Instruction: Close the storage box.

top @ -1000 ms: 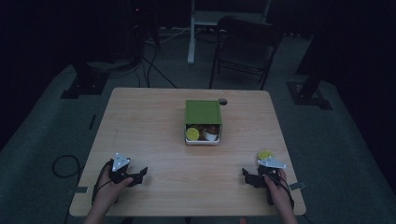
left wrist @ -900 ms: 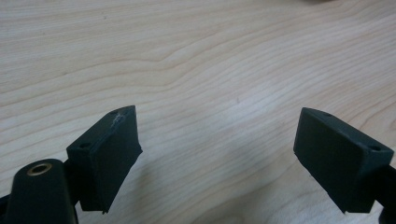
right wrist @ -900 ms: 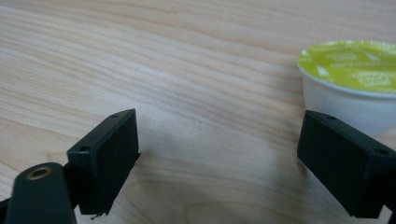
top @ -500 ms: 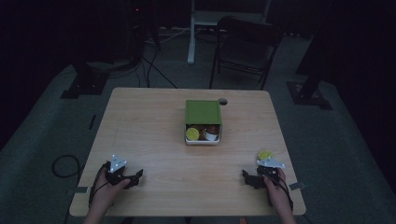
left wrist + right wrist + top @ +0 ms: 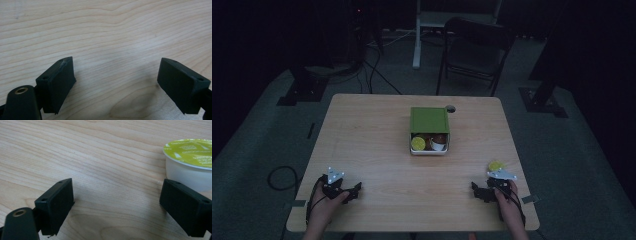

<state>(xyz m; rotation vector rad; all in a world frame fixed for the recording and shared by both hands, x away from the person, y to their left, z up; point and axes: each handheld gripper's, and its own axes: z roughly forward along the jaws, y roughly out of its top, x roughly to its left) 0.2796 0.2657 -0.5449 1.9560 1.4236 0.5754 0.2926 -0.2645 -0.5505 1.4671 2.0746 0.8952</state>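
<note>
A green-lidded box (image 5: 429, 120) stands mid-table, its near end open on a yellow-topped capsule (image 5: 418, 144) and a brown-and-white one (image 5: 438, 143). A third capsule (image 5: 496, 165), white with a yellow-green foil lid (image 5: 192, 150), stands alone near the right edge. My right gripper (image 5: 477, 190) lies just in front of it, open and pointing left. In the right gripper view the capsule sits beyond the right jaw, outside the gap (image 5: 116, 202). At the near left corner my left gripper (image 5: 355, 189) rests open over bare wood (image 5: 116, 81), holding nothing.
The wooden table (image 5: 377, 135) has a small round hole (image 5: 450, 108) behind the box. A dark chair (image 5: 474, 50) and stand legs (image 5: 297, 95) stand on the floor beyond the far edge. A cable loop (image 5: 279, 177) lies left of the table.
The left hand and its gripper have shifted slightly to the left. The right gripper, the capsule and the box have stayed put.
</note>
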